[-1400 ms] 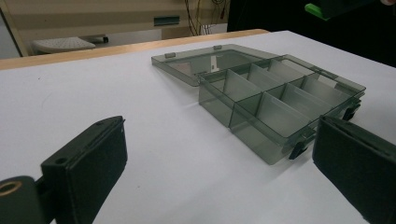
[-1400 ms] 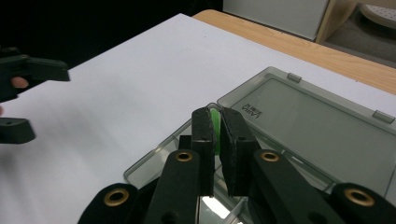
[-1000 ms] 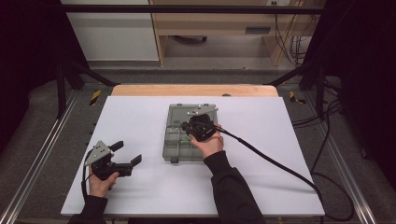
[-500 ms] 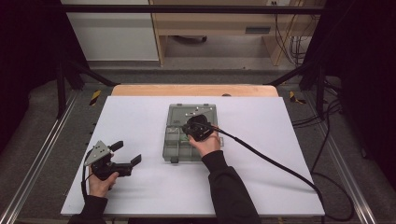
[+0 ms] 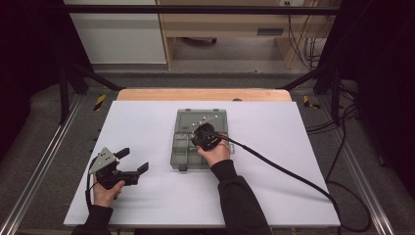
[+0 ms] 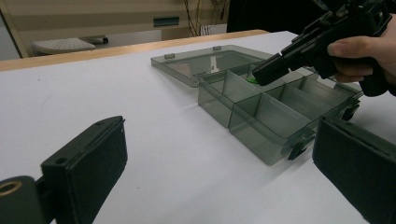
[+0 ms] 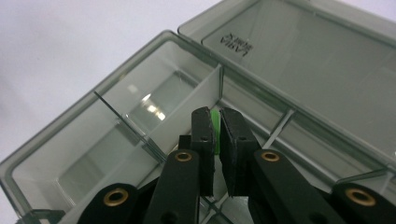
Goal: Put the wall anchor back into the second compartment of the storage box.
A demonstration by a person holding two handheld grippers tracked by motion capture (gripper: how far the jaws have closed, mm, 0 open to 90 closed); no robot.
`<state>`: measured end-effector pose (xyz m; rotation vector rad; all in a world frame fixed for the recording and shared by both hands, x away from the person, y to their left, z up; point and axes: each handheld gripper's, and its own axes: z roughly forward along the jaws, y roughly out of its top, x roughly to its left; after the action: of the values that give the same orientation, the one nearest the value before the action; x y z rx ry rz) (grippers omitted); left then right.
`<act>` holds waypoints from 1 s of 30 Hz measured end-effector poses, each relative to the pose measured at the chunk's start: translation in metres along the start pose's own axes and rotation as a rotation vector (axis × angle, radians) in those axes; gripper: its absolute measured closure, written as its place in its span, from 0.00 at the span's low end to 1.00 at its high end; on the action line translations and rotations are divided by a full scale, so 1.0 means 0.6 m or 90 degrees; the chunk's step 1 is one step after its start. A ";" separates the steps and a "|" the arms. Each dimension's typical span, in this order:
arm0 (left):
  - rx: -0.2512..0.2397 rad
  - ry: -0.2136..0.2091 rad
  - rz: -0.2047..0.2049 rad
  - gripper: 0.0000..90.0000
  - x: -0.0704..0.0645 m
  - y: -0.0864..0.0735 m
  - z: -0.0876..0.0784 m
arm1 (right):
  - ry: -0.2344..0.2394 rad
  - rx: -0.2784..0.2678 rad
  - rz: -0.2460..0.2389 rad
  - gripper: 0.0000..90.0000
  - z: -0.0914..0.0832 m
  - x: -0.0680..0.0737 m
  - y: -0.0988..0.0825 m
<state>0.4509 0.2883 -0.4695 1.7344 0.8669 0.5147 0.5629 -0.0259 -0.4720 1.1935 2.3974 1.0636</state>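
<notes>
A smoky clear compartment box [image 5: 186, 147] lies open mid-table, its lid [image 5: 201, 118] folded back flat. My right gripper [image 5: 199, 138] hangs over the box's compartments, tilted down into them. In the right gripper view its jaws [image 7: 217, 126] are shut on a small green piece [image 7: 215, 122], of which a thin edge shows between the pads. The left gripper view shows the same green piece [image 6: 252, 79] at the right gripper's tip over the box [image 6: 275, 112]. My left gripper [image 5: 134, 164] rests low at the table's left front, open and holding nothing, pointing toward the box.
A thick black cable [image 5: 288, 171] trails from the right gripper across the white table [image 5: 293, 127] to its right front edge. Metal rails [image 5: 44, 161] run along both sides. A wooden shelf unit [image 5: 225, 29] stands beyond the table.
The right gripper has shifted slightly toward the near left over the box. The left gripper has stayed where it was.
</notes>
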 end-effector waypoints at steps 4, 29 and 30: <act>0.001 0.000 -0.001 0.03 0.000 0.000 0.000 | 0.002 0.002 -0.005 0.91 0.003 0.000 -0.002; 0.004 0.002 0.003 0.03 -0.001 -0.001 0.001 | -0.029 -0.192 -0.034 0.05 -0.158 -0.046 -0.042; 0.005 0.001 0.004 0.03 -0.001 -0.001 0.001 | -0.029 -0.196 -0.033 0.04 -0.165 -0.050 -0.048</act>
<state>0.4509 0.2874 -0.4702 1.7448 0.8668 0.5168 0.5138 -0.1095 -0.4262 1.0304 2.1205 1.3152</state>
